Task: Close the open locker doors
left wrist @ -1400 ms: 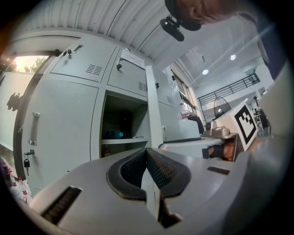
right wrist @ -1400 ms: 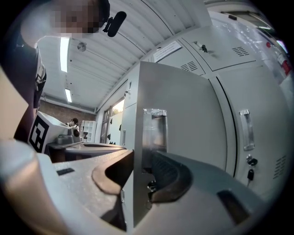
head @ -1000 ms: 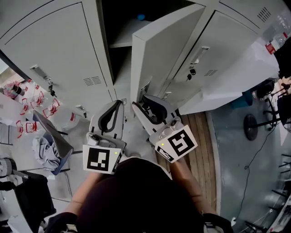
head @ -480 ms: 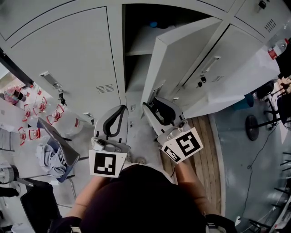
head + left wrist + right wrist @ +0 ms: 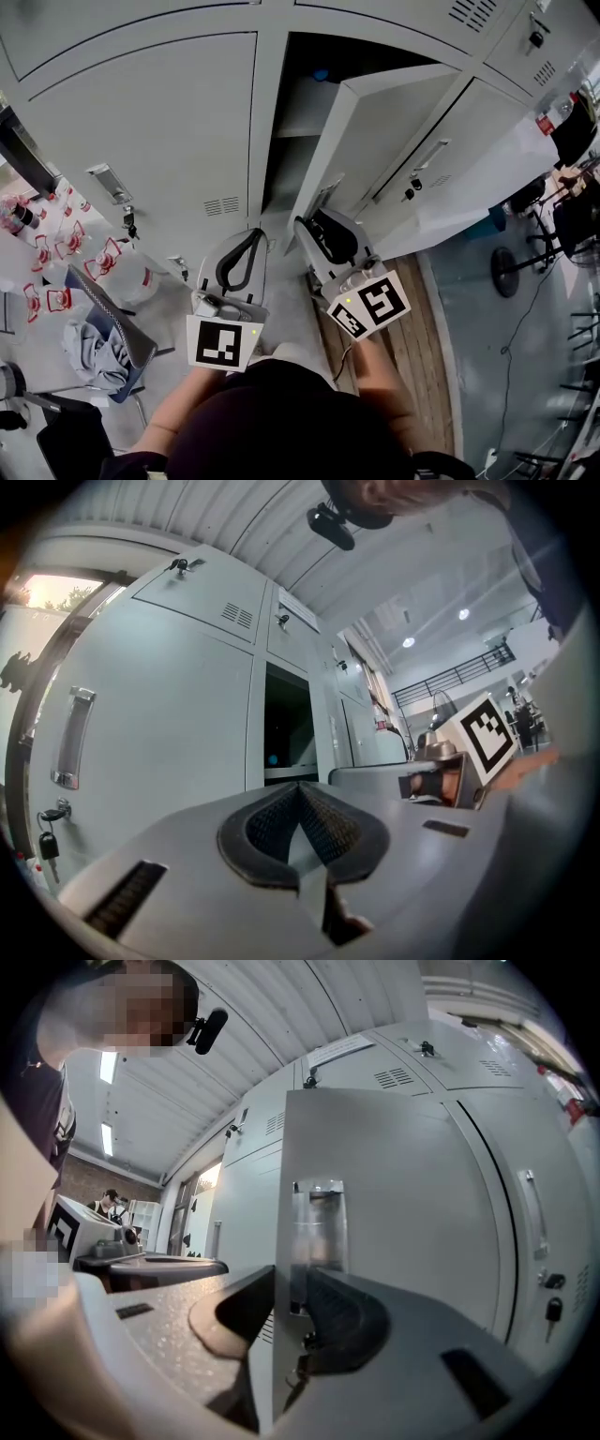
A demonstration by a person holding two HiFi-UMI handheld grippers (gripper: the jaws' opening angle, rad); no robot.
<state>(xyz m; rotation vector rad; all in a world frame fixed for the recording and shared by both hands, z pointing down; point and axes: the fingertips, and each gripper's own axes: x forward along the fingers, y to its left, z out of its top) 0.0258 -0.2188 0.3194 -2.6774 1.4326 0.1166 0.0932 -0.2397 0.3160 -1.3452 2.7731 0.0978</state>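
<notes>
Straight ahead of the person, in the middle of the grey bank of lockers (image 5: 159,122), one door (image 5: 389,131) stands swung out to the right on hinges at the right edge of its compartment, with its free edge turned back toward the person. The right gripper (image 5: 311,217) has its jaws apart and set astride that free edge, just below the door's handle (image 5: 317,1232). One jaw is on the inner side and one on the outer face, and they look loose around the edge rather than clamped on it. That seems a sensible place to take it, since the edge farthest from the hinges swings easiest and a jaw on each side can guide the door toward the frame. The left gripper (image 5: 251,234) is shut with its tips together and nothing between them. It hangs low in front of the left edge of the dark opening, probably kept spare for a last flat push. Inside the compartment a shelf (image 5: 300,117) carries a small blue thing (image 5: 322,73), too small to name, set well back where it should not foul the door. The locker on the right (image 5: 469,122) is closed, with keys (image 5: 553,1312) dangling from its lock, and the big one on the left is closed too. Nothing I can see blocks the door's path, though the left gripper is near the gap and would want to keep clear. Off to the left are a chair with grey cloth (image 5: 94,342) on it and some red-labelled bottles (image 5: 56,253), all well apart from the door
</notes>
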